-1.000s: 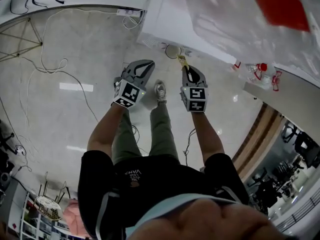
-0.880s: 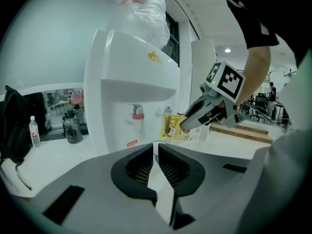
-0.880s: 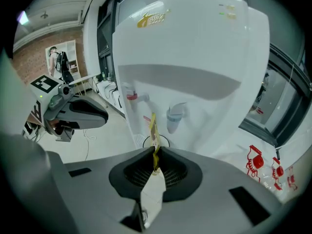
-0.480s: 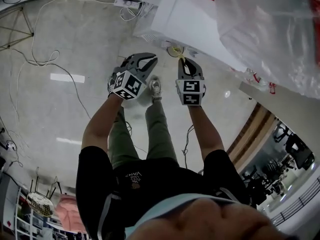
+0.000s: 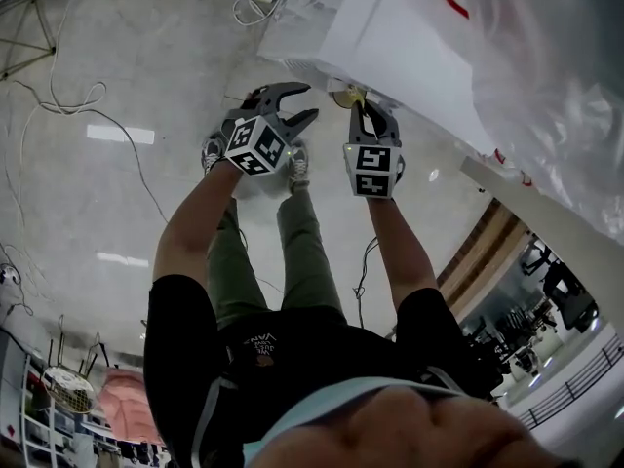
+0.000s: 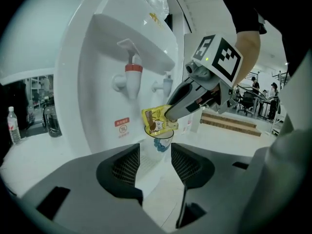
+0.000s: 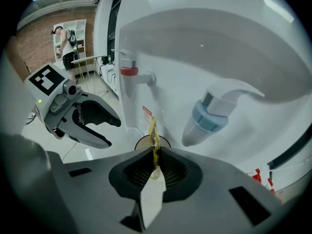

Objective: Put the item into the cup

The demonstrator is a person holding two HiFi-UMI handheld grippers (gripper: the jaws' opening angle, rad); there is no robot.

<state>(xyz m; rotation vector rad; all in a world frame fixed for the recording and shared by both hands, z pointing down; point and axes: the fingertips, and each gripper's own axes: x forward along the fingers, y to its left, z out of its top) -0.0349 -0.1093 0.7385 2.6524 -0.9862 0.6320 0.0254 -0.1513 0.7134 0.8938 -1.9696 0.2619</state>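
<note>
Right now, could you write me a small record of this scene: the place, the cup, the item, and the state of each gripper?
place: white water dispenser with a red tap and a blue tap
cup: upright below the taps
item: yellow packet, hanging at the cup's mouth, not released
right gripper: shut on the yellow packet
left gripper: open, nothing between its jaws; they have just been opening

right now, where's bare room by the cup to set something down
The drip tray looks bare under the red tap, beside the cup. Crowded over the cup: the right gripper holds the yellow packet there.
</note>
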